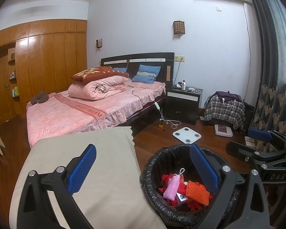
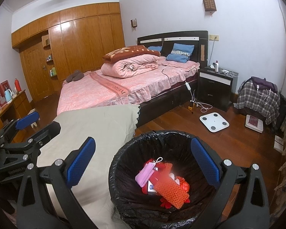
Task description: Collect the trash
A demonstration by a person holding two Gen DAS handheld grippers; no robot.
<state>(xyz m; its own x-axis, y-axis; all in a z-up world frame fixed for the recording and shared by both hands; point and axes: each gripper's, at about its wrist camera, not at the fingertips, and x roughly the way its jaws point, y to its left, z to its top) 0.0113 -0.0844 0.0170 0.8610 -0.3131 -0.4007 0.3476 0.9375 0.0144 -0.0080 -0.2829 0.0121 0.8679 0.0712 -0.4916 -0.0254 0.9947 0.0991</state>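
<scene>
Right wrist view: both tongs are being held wide apart and empty, right tongs over the black-lined trash bin, left tongs straddling its rim beside the beige-covered bench. Trash is sitting inside the bin already: a pink face mask, an orange mesh piece and red scraps.

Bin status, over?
Both tongs open, empty: left, right. Bin lined, holds pink mask, orange mesh, red scraps. Beige cloth beside the bin; nothing blocking.
</scene>
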